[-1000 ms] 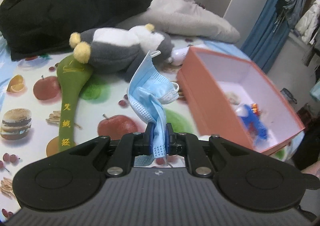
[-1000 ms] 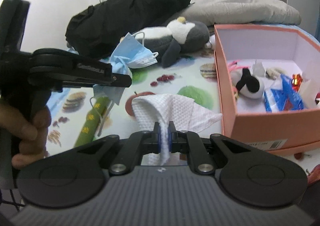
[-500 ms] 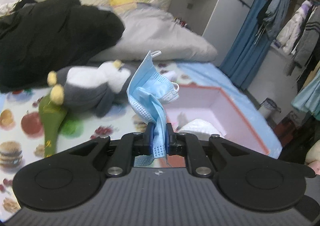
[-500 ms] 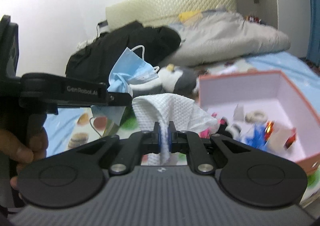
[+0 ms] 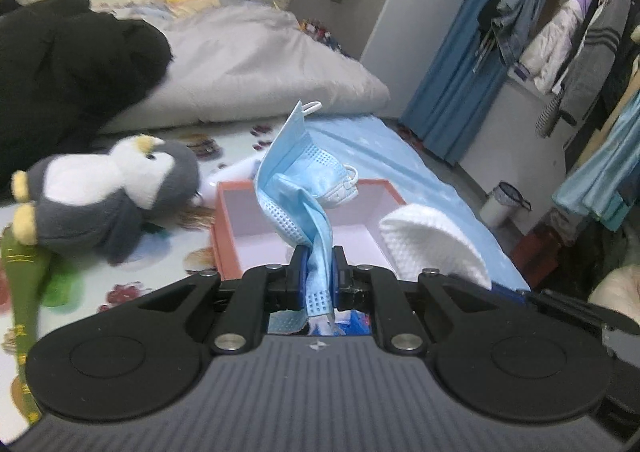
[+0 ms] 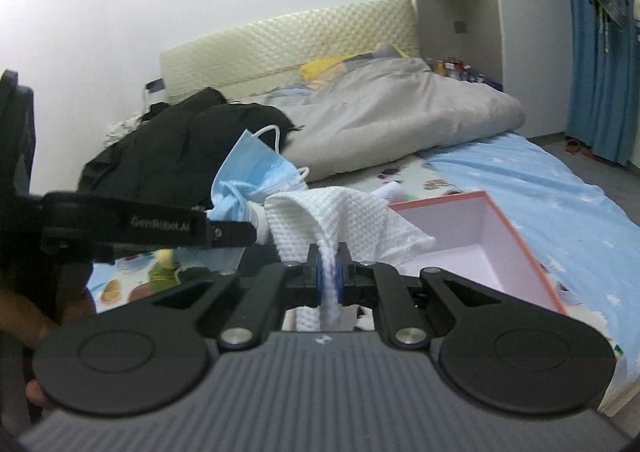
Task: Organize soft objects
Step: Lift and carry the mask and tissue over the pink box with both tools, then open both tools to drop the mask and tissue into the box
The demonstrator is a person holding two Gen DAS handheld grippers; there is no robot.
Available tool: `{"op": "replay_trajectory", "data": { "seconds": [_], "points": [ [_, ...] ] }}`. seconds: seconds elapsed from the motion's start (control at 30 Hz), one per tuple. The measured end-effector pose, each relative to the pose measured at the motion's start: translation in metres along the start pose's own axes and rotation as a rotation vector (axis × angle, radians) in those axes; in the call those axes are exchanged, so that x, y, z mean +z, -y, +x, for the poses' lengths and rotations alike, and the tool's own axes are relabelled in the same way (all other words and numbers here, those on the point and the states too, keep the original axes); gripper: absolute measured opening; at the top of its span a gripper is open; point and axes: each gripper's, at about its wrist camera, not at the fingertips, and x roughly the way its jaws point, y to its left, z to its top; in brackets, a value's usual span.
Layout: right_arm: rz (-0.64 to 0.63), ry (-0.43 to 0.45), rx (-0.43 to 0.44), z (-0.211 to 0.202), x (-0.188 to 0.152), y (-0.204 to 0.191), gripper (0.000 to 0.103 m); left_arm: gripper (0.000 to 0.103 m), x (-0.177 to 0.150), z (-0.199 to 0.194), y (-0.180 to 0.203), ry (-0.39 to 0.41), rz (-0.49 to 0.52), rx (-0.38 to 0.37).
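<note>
Black tool (image 5: 319, 272), silver screws, perhaps blue pads

Bed (image 5: 400, 156) with penguin plush (image 5: 108, 192), orange box (image 5: 228, 228)

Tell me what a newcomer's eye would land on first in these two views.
A crumpled blue face mask sticks up from the shut left gripper, dead centre of its view. A white textured cloth is pinched in the right gripper. Behind both lies an open orange box on the fruit-print sheet, with a grey plush penguin lying to its left.
</note>
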Motion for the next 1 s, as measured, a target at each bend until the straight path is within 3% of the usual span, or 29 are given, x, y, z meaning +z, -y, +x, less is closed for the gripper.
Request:
{"op": "replay_trajectory", "data": {
  "seconds": [0.47,0.83,0.87,0.93,0.97,1.0],
  "points": [
    [0.085,-0.189,-0.055,0.104,-0.005,0.083,0.011,0.014,0.003,0.153,-0.009,-0.248,0.008,0.027],
    [0.111,-0.305,-0.081,0.158,-0.023,0.114,0.013,0.015,-0.005,0.209,-0.017,-0.334,0.007,0.086],
    [0.112,-0.312,-0.084,0.159,-0.023,0.115,0.013,0.023,-0.006,0.211,-0.017,-0.34,0.015,0.093],
    [0.116,-0.321,-0.082,0.158,-0.022,0.117,0.016,0.051,-0.006,0.211,-0.016,-0.343,0.026,0.104],
    [0.121,-0.321,-0.085,0.156,-0.022,0.117,0.023,0.063,-0.006,0.209,-0.015,-0.332,0.027,0.111],
    [0.126,-0.316,-0.083,0.153,-0.021,0.118,0.033,0.064,-0.005,0.205,-0.015,-0.315,0.032,0.111]
  ]
}}
